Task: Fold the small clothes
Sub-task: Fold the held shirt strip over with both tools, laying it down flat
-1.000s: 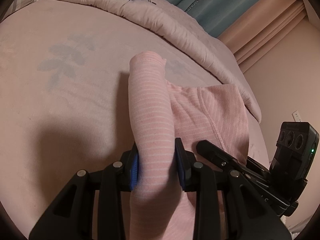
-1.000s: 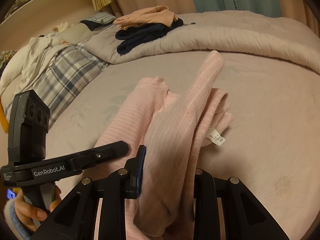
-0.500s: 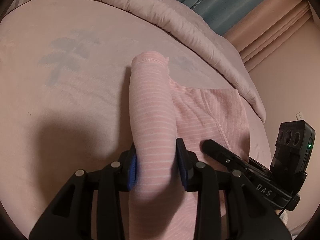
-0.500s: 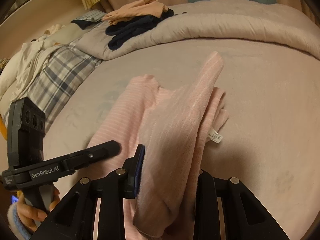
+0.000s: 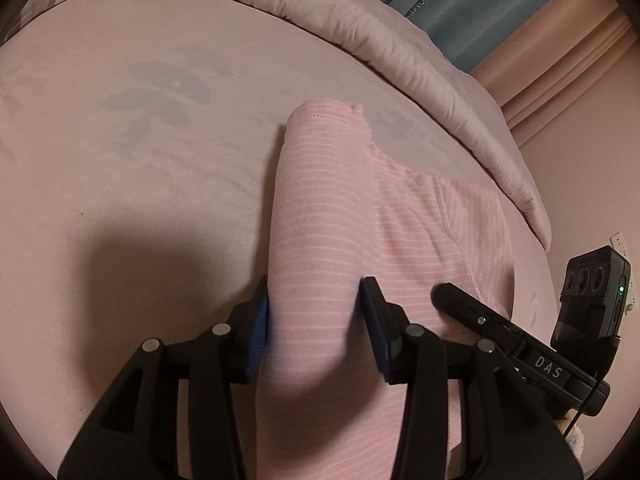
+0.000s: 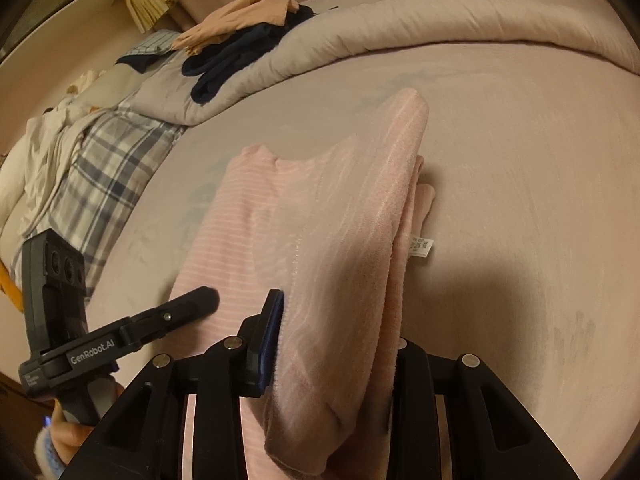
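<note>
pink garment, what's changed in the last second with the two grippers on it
The left gripper is opening: its fingers have spread, and a gap now shows at the right pad, so it is letting go of the pink garment fold lying between them. The right gripper stays clamped on its raised fold. The garment itself has barely shifted on the bed.
</note>
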